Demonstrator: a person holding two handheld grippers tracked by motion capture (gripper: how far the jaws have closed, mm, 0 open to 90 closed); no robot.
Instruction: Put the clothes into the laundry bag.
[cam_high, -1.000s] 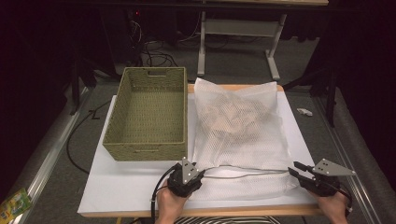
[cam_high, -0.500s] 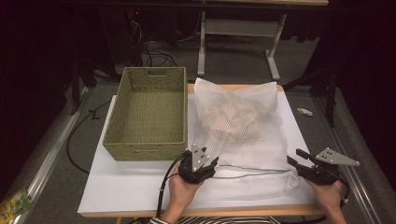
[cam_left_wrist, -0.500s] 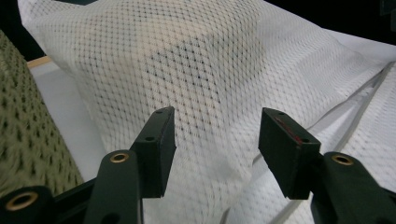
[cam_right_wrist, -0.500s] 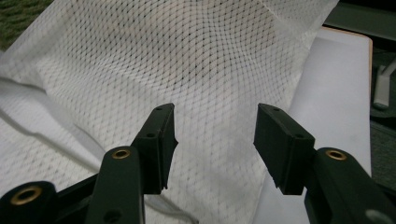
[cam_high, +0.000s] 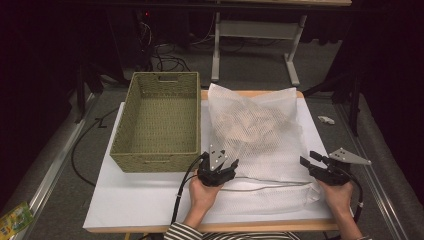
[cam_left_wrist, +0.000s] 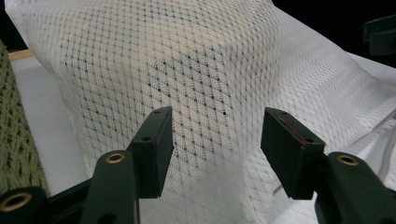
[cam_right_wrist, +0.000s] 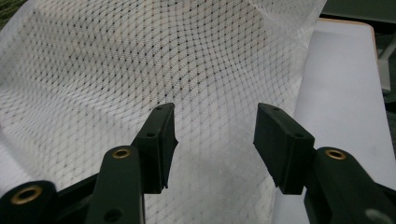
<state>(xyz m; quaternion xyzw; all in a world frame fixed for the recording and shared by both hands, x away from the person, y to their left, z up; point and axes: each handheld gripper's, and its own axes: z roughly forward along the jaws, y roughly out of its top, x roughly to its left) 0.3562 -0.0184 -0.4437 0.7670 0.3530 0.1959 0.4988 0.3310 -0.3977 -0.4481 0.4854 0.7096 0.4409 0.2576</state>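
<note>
A white mesh laundry bag (cam_high: 256, 132) with pale cloth inside lies on the right half of the white table (cam_high: 145, 210). Its near edge has a drawstring cord (cam_high: 265, 181). My left gripper (cam_high: 223, 167) is open at the bag's near left corner, the mesh bag (cam_left_wrist: 205, 74) bulging just past its jaws. My right gripper (cam_high: 309, 163) is open at the bag's near right edge, its jaws over the mesh bag (cam_right_wrist: 154, 60). Neither gripper holds anything.
A woven green basket (cam_high: 159, 120), empty inside, stands left of the bag, and its wall (cam_left_wrist: 16, 149) shows beside the left gripper. A small white object (cam_high: 326, 119) lies on the floor to the right. Bare table (cam_right_wrist: 345, 93) lies to the bag's right.
My left gripper has moved forward and rightward to the bag's near left corner. My right gripper has shifted slightly left toward the bag's edge. Both stay open.
</note>
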